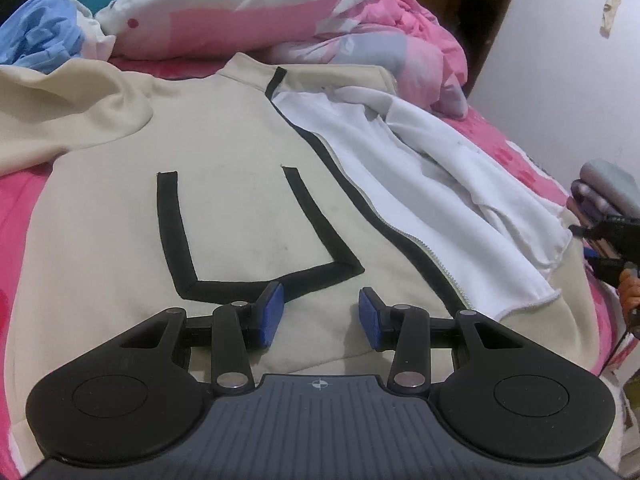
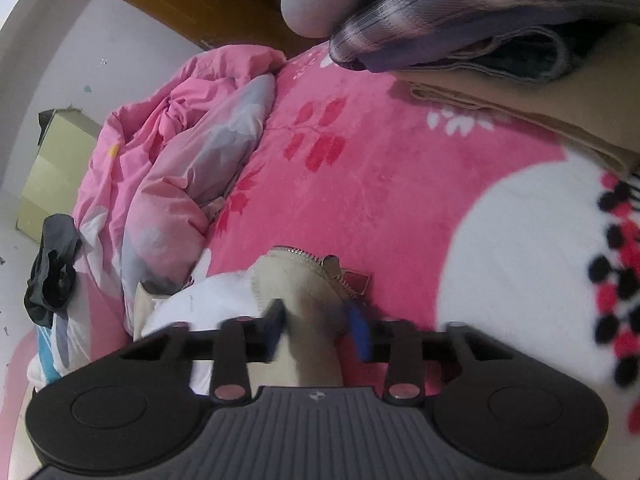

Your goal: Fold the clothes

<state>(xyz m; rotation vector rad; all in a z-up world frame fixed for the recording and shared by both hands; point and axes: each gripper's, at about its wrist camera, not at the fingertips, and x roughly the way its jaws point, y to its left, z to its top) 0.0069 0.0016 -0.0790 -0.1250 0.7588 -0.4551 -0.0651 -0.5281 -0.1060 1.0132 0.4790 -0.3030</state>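
A cream zip jacket (image 1: 248, 208) with black trim lies flat on the pink bed in the left wrist view. Its one front panel is turned back, showing the white lining (image 1: 420, 184). My left gripper (image 1: 320, 316) hovers over the hem, open, with nothing between its blue pads. My right gripper (image 1: 604, 248) shows at the right edge, beside the panel's lower corner. In the right wrist view my right gripper (image 2: 320, 324) is shut on that cream corner (image 2: 304, 284), and the zipper end (image 2: 320, 260) sticks out beyond the pads.
A rumpled pink quilt (image 1: 360, 20) and a blue garment (image 1: 36, 32) lie behind the jacket. Folded clothes (image 2: 460, 32) are stacked on the pink blanket (image 2: 360, 160) ahead of my right gripper. A dark garment (image 2: 52, 276) and a yellow-green cabinet (image 2: 52, 168) sit at the left.
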